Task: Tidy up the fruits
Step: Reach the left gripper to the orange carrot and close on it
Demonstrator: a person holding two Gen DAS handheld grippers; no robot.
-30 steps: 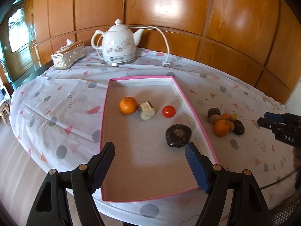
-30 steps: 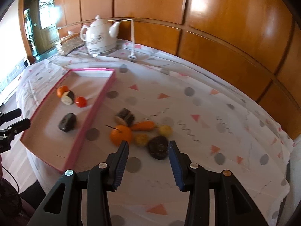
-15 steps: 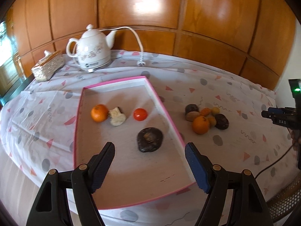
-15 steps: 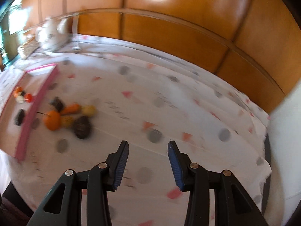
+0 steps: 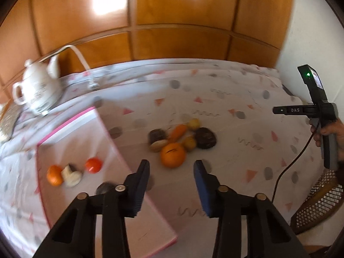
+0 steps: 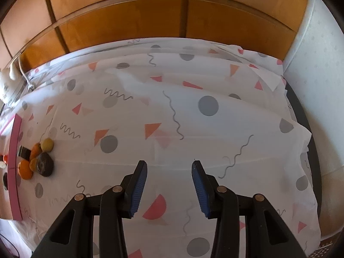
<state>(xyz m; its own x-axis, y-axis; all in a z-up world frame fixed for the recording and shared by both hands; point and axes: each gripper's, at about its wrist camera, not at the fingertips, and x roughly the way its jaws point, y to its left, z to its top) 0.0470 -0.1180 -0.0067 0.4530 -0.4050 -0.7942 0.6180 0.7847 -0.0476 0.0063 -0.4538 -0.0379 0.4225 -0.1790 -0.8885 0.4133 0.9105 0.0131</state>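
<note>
A pile of fruit lies on the patterned cloth right of the pink tray (image 5: 111, 138): a big orange (image 5: 173, 154), a dark round fruit (image 5: 205, 137), a carrot-like piece (image 5: 177, 131) and small yellow ones. My left gripper (image 5: 171, 167) hovers just short of the orange. Its jaws are closing and nothing sits between the pads. In the tray are a small orange (image 5: 53, 175), a white piece (image 5: 72, 175), a red tomato (image 5: 92, 165) and a dark fruit (image 5: 105, 188). My right gripper (image 6: 169, 166) stands open over bare cloth, with the pile (image 6: 37, 161) far to its left.
A white teapot (image 5: 38, 92) with its cord stands at the back left against the wood-panelled wall. A hand holds the right gripper (image 5: 279, 110) at the right of the left wrist view, above a wicker chair (image 5: 320, 202). The table's right edge (image 6: 301, 116) runs beside a white wall.
The left gripper swung right, from over the tray to in front of the fruit pile, and its jaws came closer together. The right gripper swung right, off the pile and over bare cloth.
</note>
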